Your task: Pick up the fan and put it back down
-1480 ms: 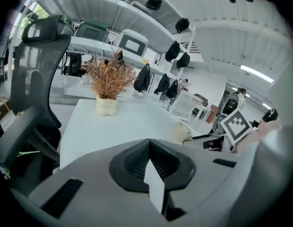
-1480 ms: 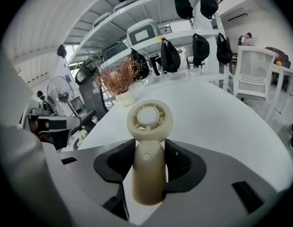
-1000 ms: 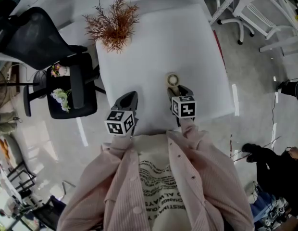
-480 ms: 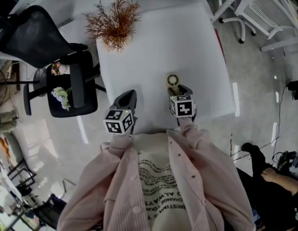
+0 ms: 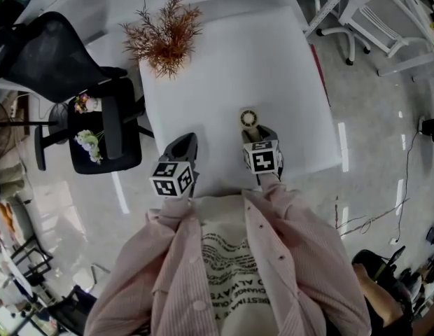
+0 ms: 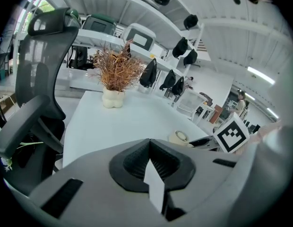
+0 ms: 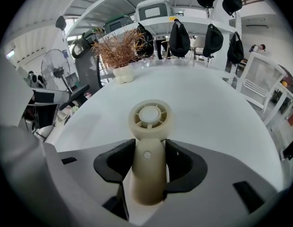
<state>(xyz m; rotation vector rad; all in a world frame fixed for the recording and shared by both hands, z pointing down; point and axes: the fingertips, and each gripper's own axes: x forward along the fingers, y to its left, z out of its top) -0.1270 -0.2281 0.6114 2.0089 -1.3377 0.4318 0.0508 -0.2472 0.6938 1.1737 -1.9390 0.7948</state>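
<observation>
Head view: handheld fan [image 5: 250,118] just below frame centre, over white table [image 5: 231,61], handle inside right gripper [image 5: 260,137]; left gripper [image 5: 185,145] lower left, apart.
Left gripper view: jaws clenched, empty.
Right gripper view: jaws grasping fan handle, centre frame.

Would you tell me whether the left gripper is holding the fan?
No, the fan handle sits between the right gripper's jaws, which press on it.
</observation>
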